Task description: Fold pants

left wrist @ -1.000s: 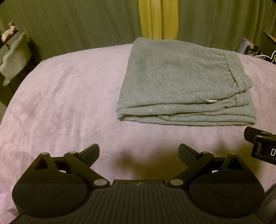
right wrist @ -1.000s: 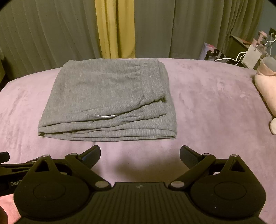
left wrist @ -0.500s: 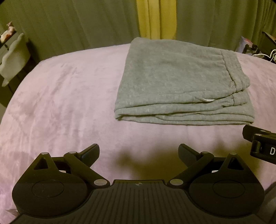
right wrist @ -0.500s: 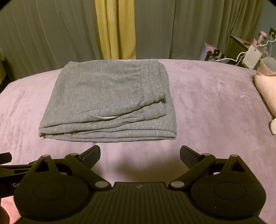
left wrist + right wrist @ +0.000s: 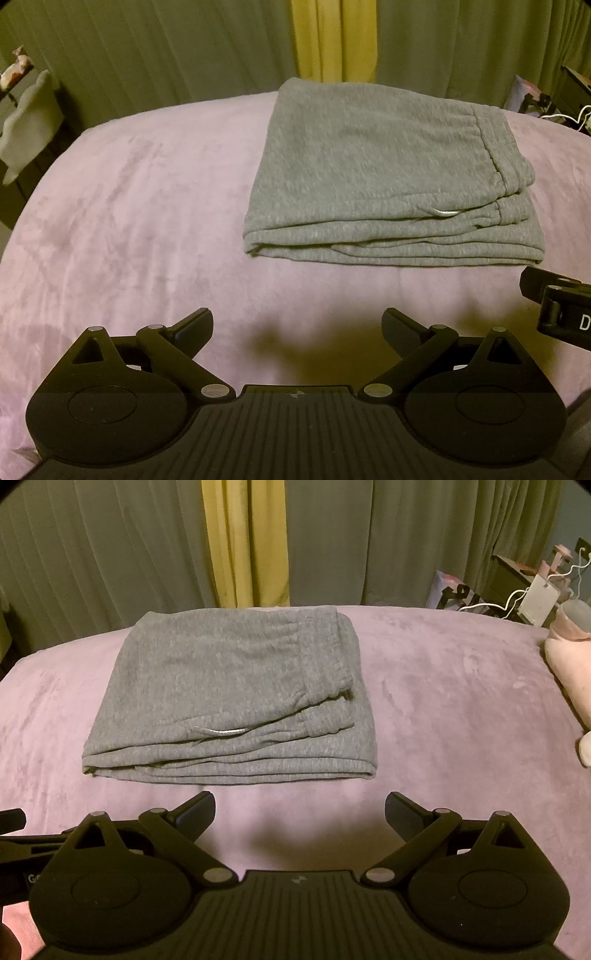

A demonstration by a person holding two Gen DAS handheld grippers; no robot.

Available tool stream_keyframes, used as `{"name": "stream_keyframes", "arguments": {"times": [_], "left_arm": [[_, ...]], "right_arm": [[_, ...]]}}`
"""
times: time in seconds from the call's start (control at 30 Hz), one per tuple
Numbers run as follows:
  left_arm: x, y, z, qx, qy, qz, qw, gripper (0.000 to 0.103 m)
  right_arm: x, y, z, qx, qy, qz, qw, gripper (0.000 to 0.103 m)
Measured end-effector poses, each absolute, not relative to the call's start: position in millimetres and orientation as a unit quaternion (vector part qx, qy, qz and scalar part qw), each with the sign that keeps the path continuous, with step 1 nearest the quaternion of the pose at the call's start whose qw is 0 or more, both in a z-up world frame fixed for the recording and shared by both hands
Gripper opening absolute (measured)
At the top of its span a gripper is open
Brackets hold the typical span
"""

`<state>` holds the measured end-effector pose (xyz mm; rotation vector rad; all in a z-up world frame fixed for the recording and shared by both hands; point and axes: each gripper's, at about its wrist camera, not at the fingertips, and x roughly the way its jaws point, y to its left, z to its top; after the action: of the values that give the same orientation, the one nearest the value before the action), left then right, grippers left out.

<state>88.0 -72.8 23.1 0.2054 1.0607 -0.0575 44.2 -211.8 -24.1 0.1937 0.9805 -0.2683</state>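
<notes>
The grey pants (image 5: 391,173) lie folded into a flat rectangle on the purple blanket (image 5: 140,206) of the bed, in the upper right of the left wrist frame and the centre left of the right wrist frame (image 5: 232,698). Compared with a second ago, the pile sits slightly lower and more to the left in the left wrist view, and barely shifted in the right wrist view; its folds look unchanged. The left gripper (image 5: 297,328) hangs over bare blanket just short of the pile, fingers spread wide and holding nothing, as before. The right gripper (image 5: 299,810) is likewise spread and empty, apart from the fabric. Green and yellow curtains (image 5: 243,542) hang behind.
</notes>
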Motion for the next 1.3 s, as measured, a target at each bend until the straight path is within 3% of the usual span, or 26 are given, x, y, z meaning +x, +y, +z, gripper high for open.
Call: {"name": "stream_keyframes", "arguments": {"times": [1.3], "left_arm": [[87.9,-70.9,21.4,0.094,0.508,-0.031,0.856,0.101]], "right_arm": [[44.6,-208.4,-24.6,0.09,0.469,-0.128,0.869,0.098]]}}
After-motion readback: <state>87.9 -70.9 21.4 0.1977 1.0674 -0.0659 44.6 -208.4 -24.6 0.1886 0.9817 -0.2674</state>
